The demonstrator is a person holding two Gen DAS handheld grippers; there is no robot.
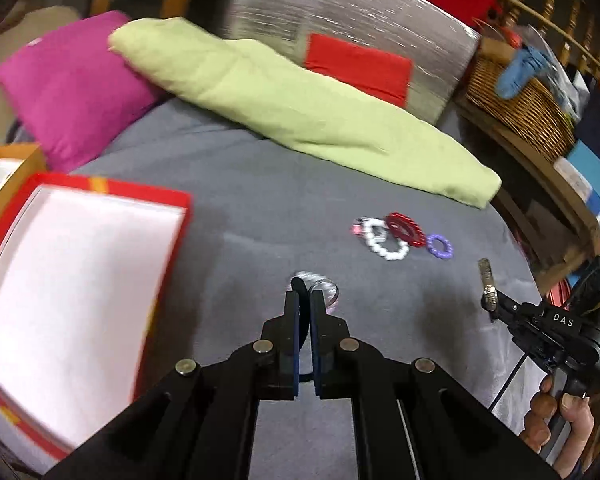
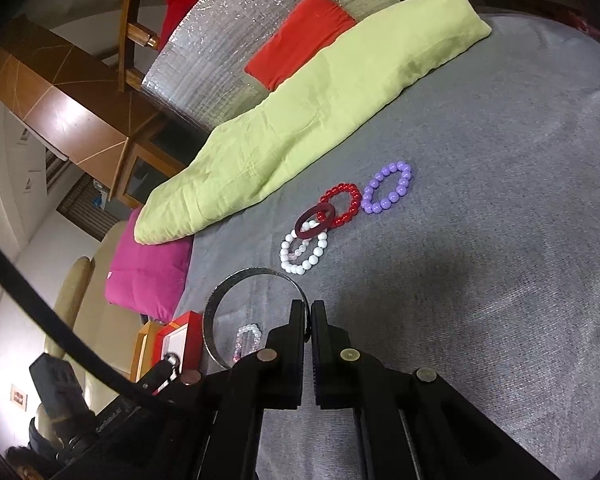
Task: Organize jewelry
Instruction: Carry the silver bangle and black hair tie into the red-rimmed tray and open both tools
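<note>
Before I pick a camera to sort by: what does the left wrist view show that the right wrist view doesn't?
Only left: the woven wicker basket and the open red cardboard box's white lining. Only right: the silver metal bangle as a full hoop in the shut right gripper. Both: white bead bracelet, purple bead bracelet, long green pillow.

The bed (image 2: pixel 480 280) carries a grey cover. Lying directly on it: a long light-green pillow (image 2: pixel 300 120), a magenta cushion (image 2: pixel 148 276), an open red box (image 1: pixel 80 280) with white lining, and a cluster of bracelets (some overlapping): white beaded (image 2: pixel 304 250), dark red solid ring (image 2: pixel 314 222), red beaded (image 2: pixel 342 204), purple beaded (image 2: pixel 386 194), set just beside the pillow.
</note>
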